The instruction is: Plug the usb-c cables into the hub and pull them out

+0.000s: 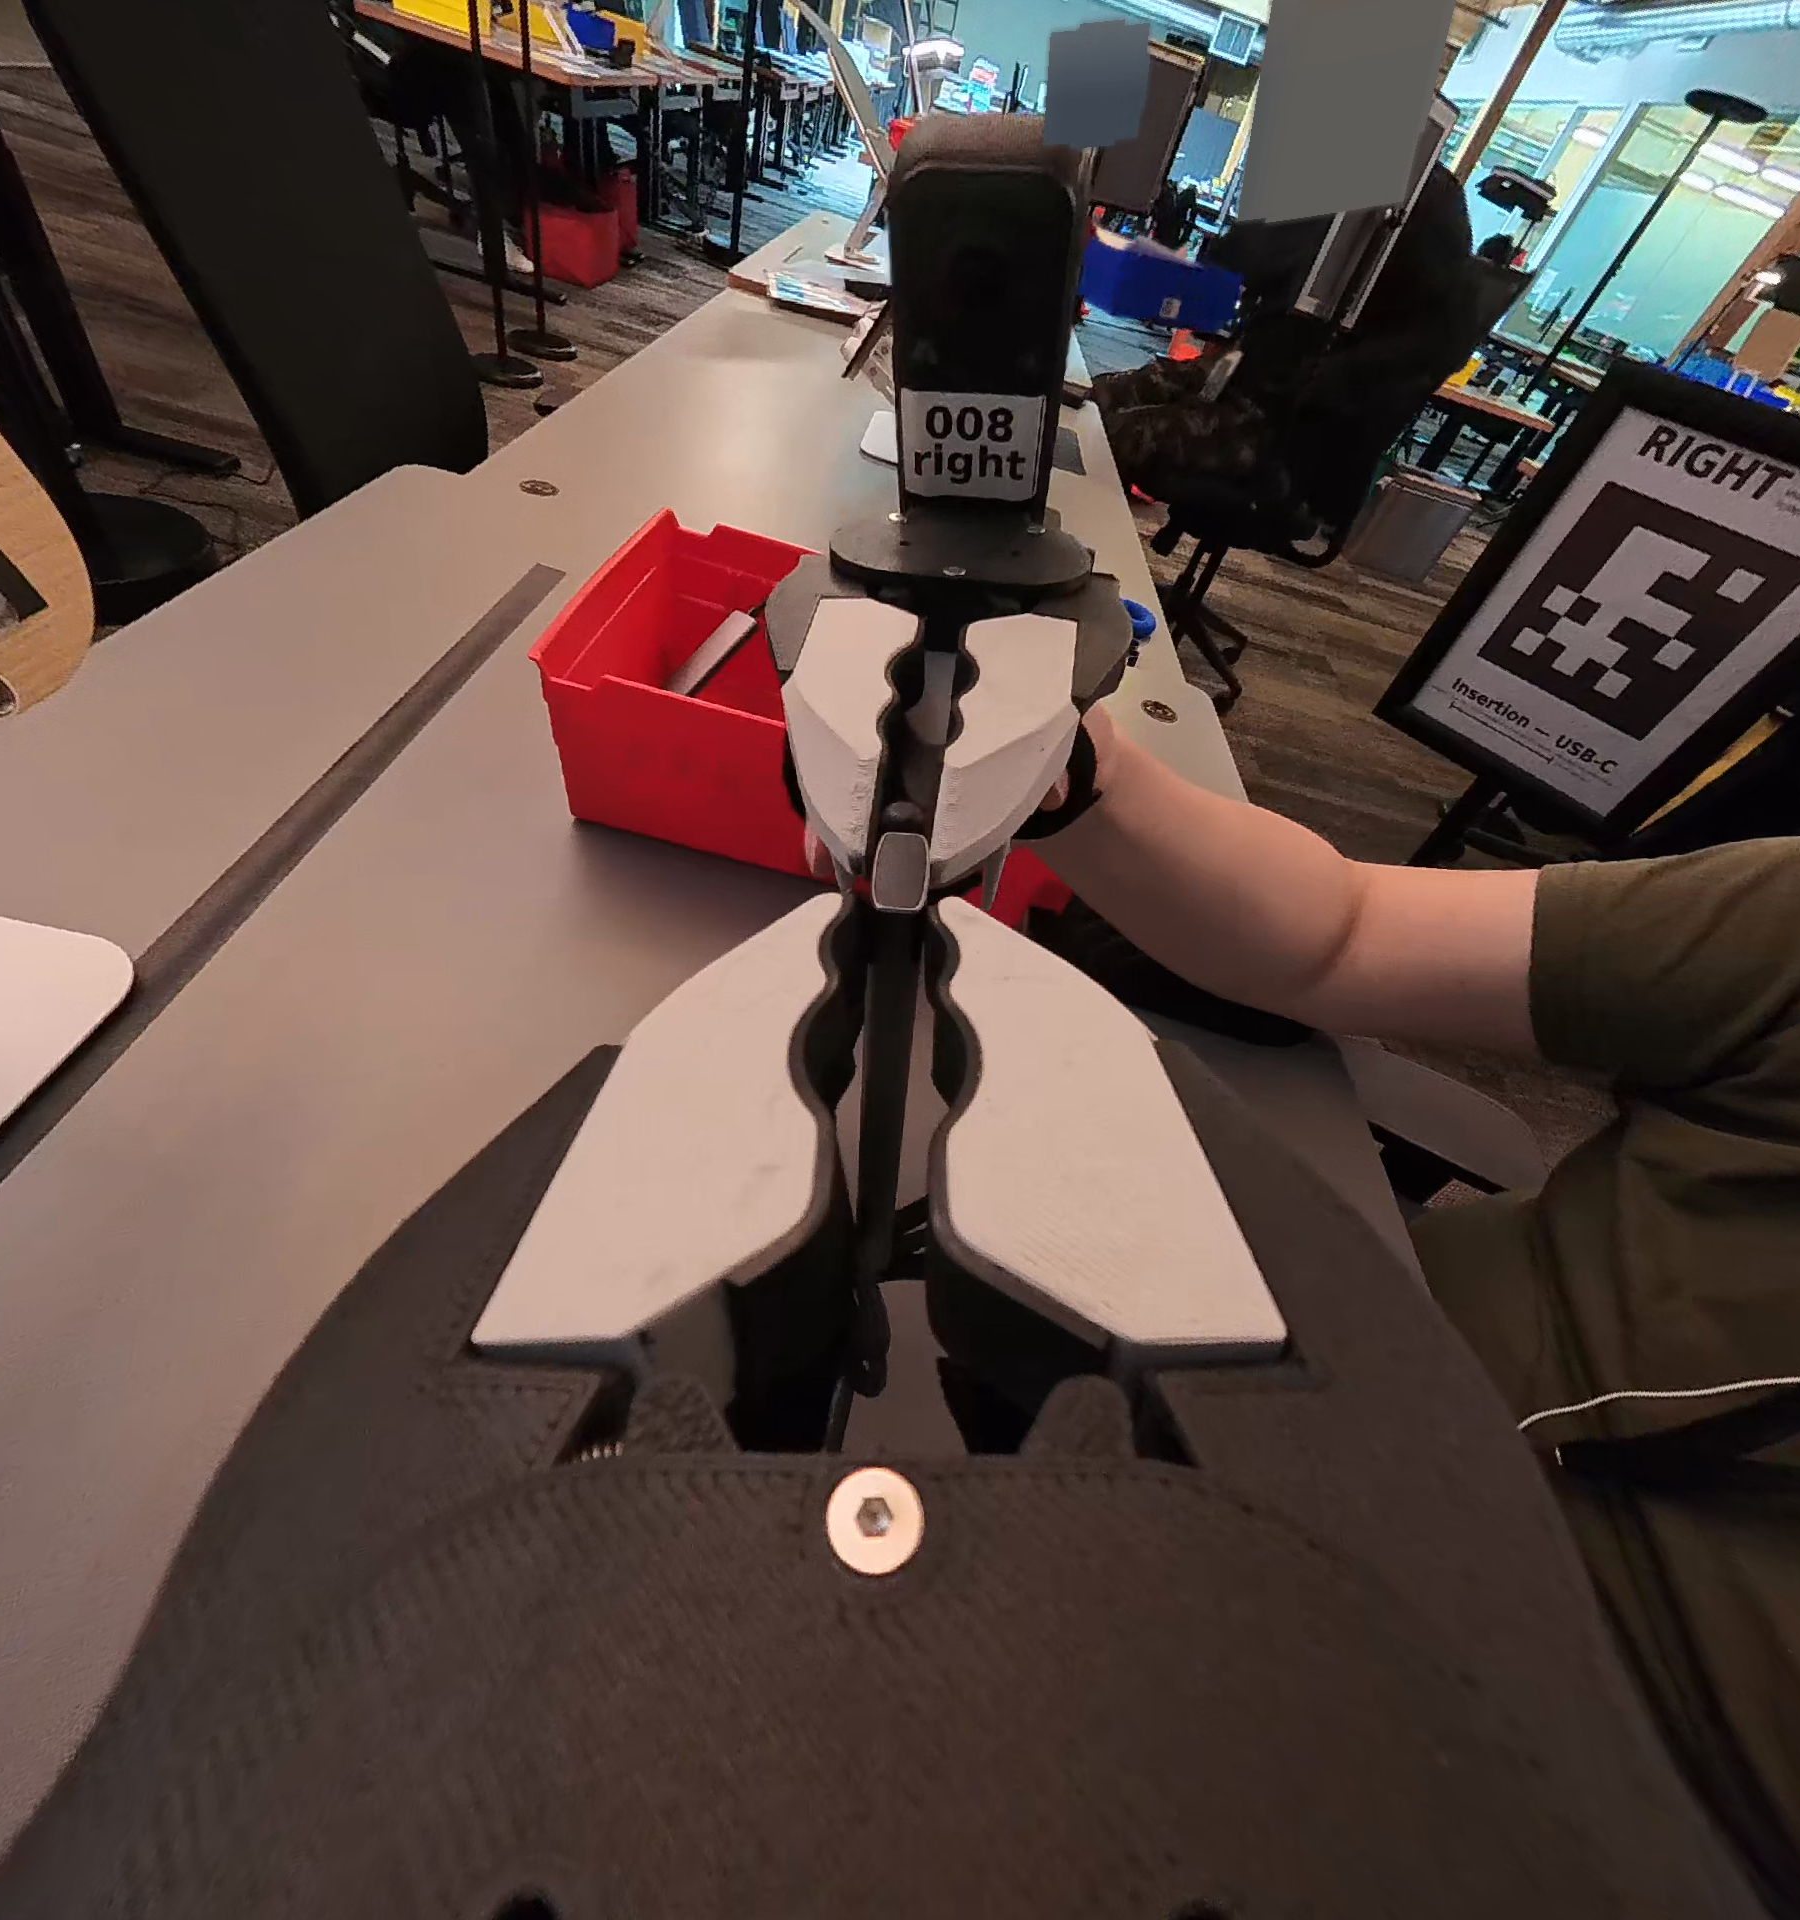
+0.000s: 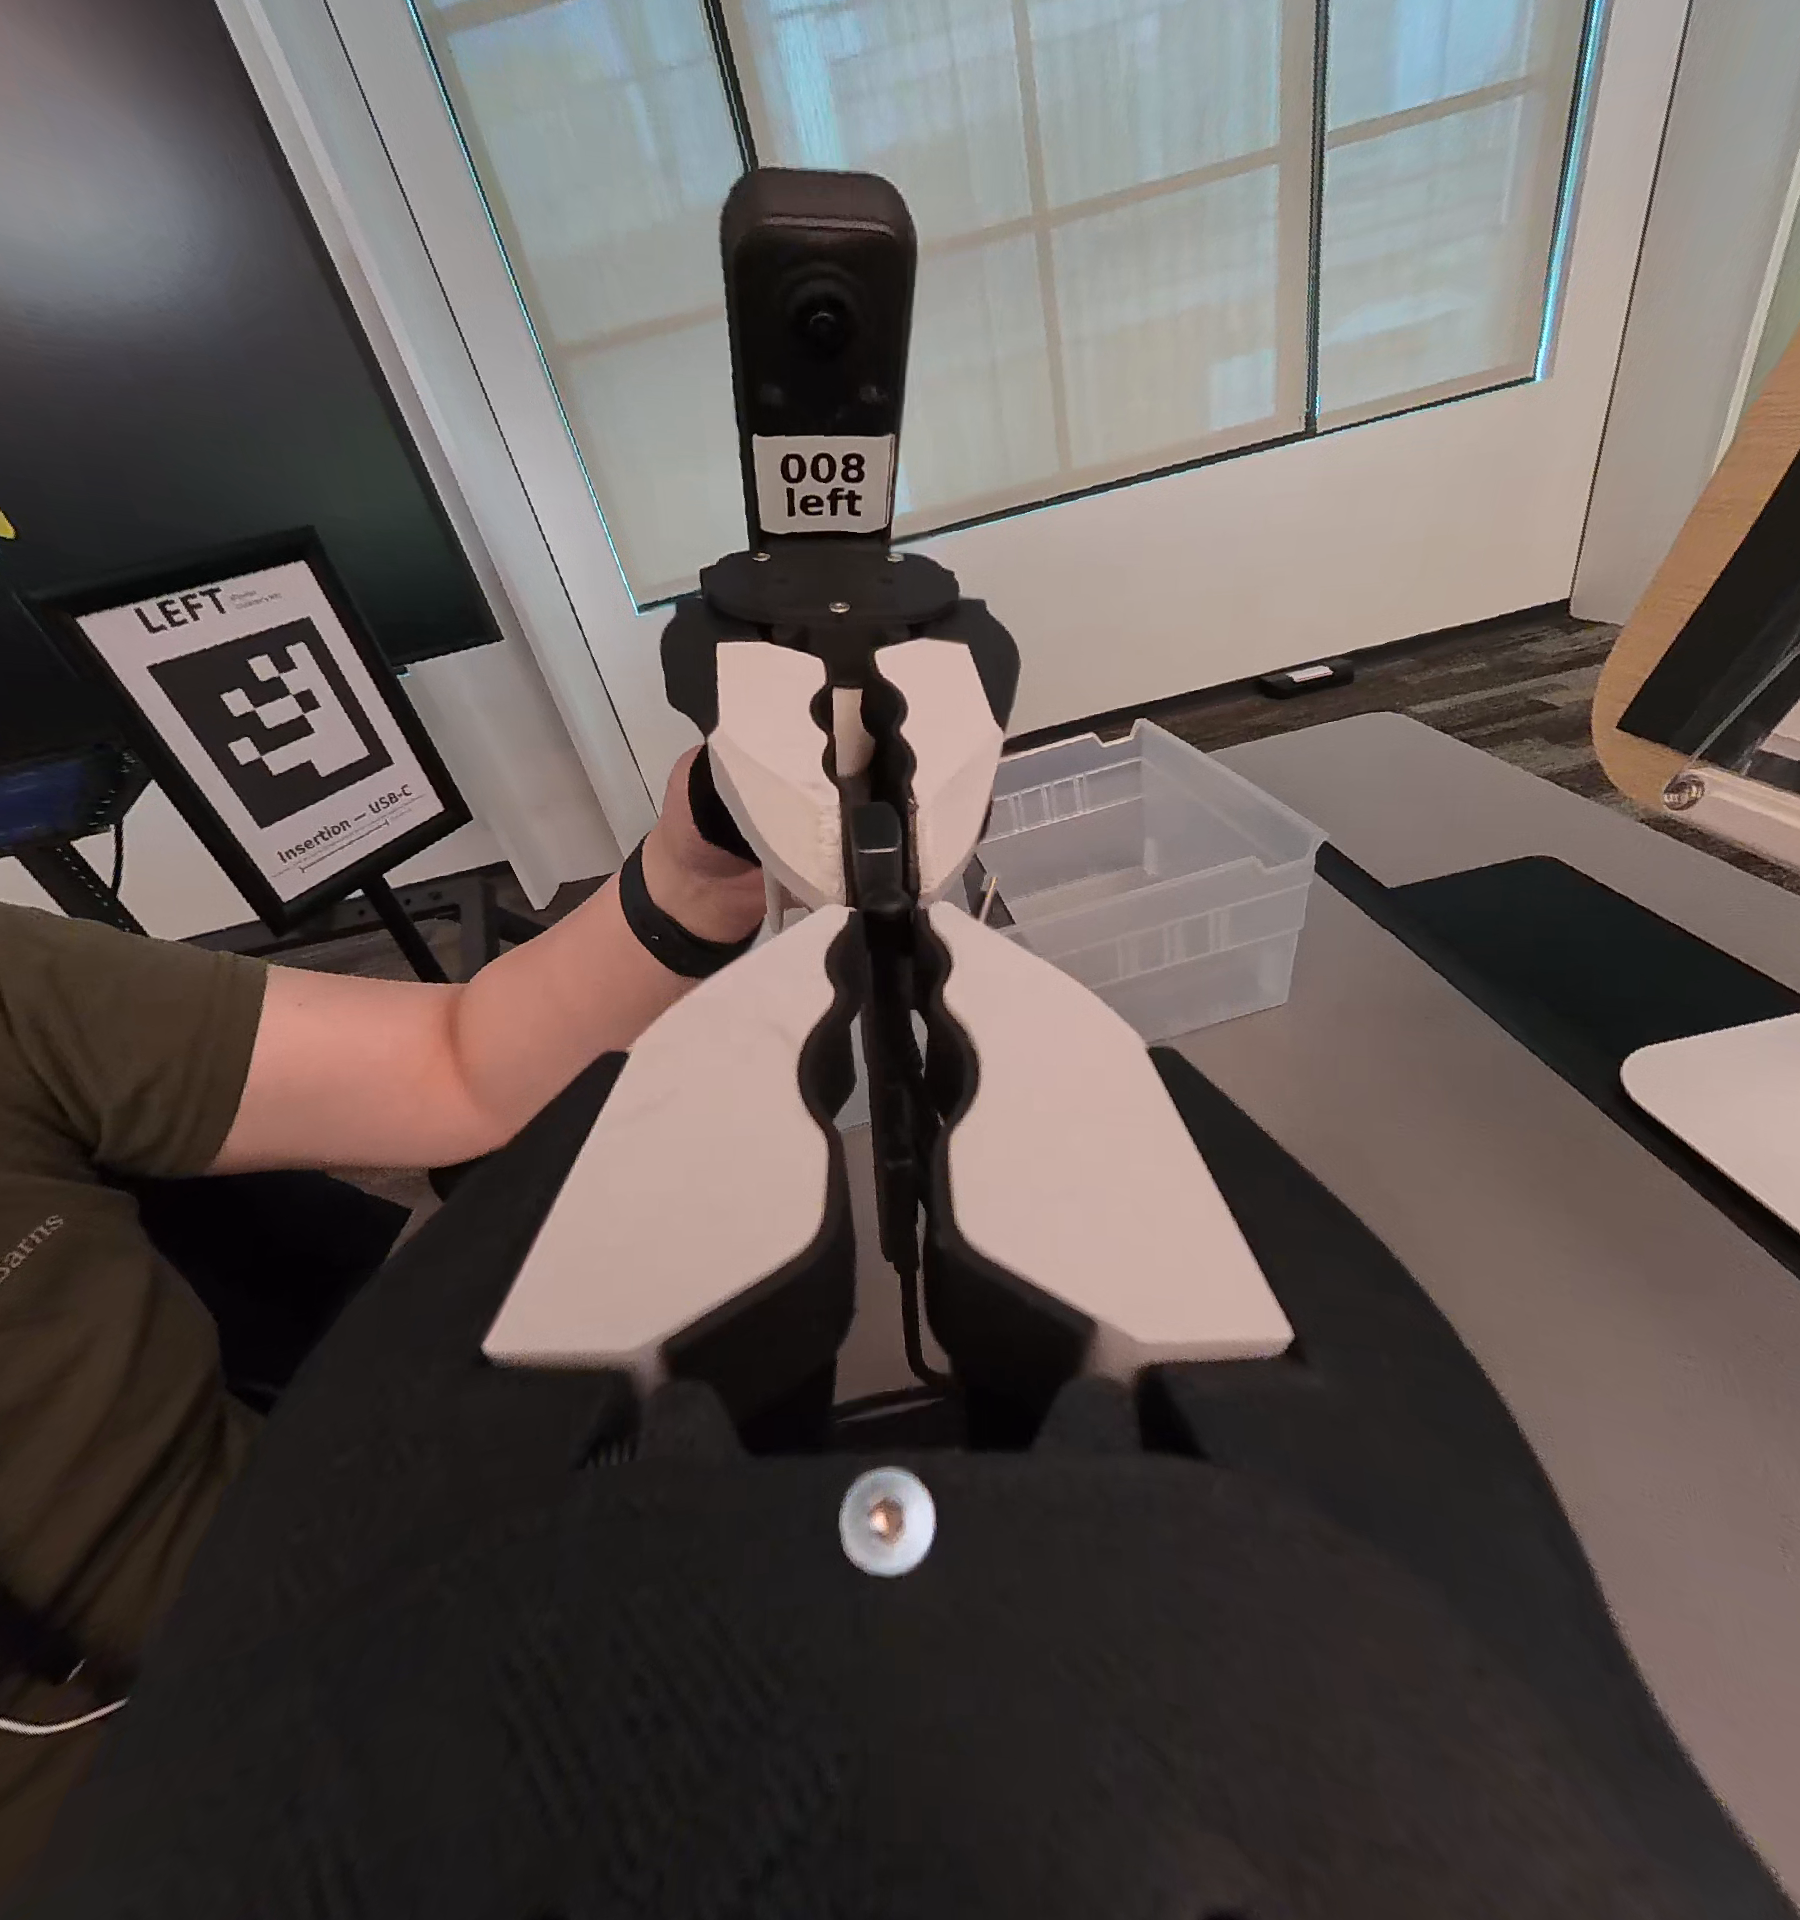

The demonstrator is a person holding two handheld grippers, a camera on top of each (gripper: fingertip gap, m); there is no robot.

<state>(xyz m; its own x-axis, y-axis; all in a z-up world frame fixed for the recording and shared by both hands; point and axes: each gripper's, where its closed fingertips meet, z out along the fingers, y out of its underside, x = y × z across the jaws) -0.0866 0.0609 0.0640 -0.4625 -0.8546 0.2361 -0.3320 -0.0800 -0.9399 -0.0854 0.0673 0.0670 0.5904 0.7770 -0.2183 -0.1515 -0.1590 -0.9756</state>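
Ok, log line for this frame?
left gripper: shut on hub | right gripper: shut on usb-c cable | tips facing, plug at hub end, seating unclear | above table, red bin behind

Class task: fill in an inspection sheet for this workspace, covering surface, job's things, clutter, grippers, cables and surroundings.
surface: grey table, black mat, white pad.
job's things: hub meets cable tip to tip; whether plugged in, cannot tell.
clutter: red bin, clear bin.
grippers: left hand-held gripper shut on hub; right hand-held gripper shut on cable.
cables: one, black, trailing back between the right fingers.
surroundings: marker sign, window.
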